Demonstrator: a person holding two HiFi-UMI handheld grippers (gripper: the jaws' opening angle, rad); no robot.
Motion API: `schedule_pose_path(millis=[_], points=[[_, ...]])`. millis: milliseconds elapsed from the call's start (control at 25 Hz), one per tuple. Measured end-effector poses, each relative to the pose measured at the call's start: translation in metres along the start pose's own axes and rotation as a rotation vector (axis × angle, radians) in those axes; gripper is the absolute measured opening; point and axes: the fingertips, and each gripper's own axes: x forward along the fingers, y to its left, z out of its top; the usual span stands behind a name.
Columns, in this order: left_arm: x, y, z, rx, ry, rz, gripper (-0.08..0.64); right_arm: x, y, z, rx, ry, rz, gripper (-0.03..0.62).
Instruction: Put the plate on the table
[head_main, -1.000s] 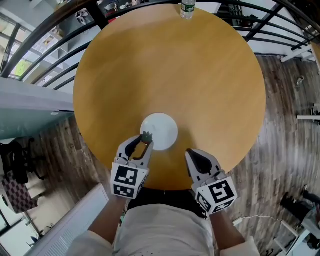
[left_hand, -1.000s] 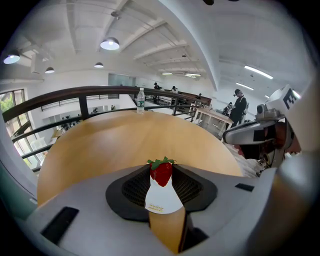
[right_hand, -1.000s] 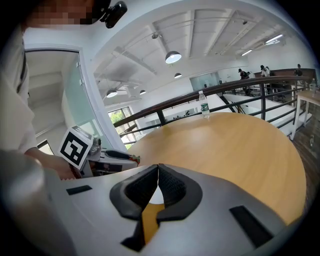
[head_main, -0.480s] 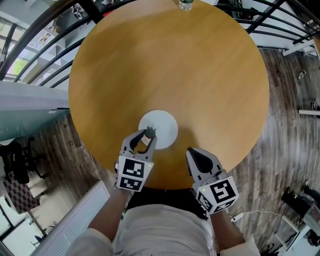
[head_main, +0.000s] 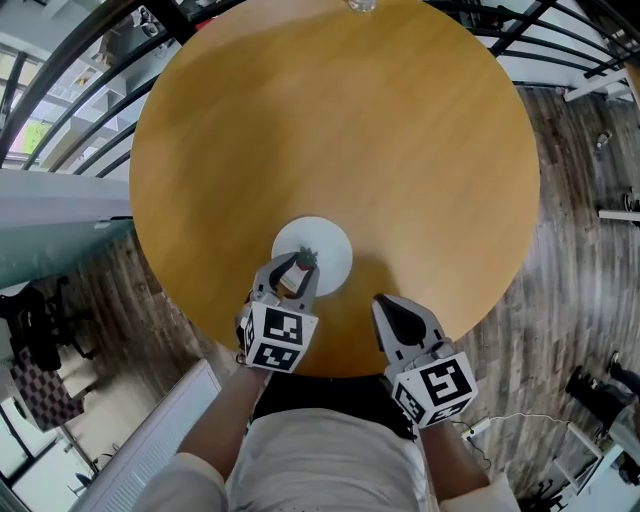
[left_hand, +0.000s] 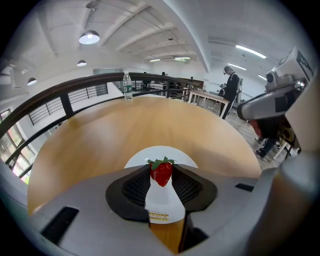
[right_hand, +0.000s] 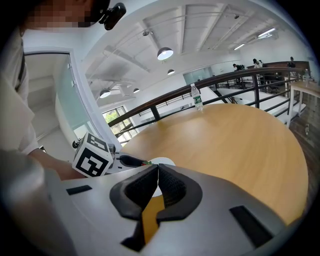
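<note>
**A:** From the head view, where is the plate?

**B:** The white plate (head_main: 325, 240) appears to lie flat on the round wooden table (head_main: 400, 150), close to the edge nearest the person. The left gripper (head_main: 303, 262) reaches over its near rim with a strawberry (head_main: 303, 259) at its tips. The right gripper (head_main: 388, 308) sits beside it over the table's near edge, clear of the plate. A bottle (head_main: 362, 4) stands at the far edge.

**A:** And the left gripper view?

**B:** The jaws pinch the red strawberry (left_hand: 162, 172) from both sides. The plate (left_hand: 160, 153) shows just beyond it. I can't tell whether the berry touches the plate.

**A:** The right gripper view?

**B:** Its jaws meet at the tips with nothing between them. The plate (right_hand: 164, 161) peeks out just past them, and the left gripper is off to the left.
</note>
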Motion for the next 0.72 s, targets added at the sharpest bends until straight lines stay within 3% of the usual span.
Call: schedule_pose_path(millis=[720], points=[[0.027, -0.001, -0.012, 0.031, 0.082, 0.002, 0.150, -0.001, -0.010, -0.009, 0.033, 0.009, -0.012, 0.026]])
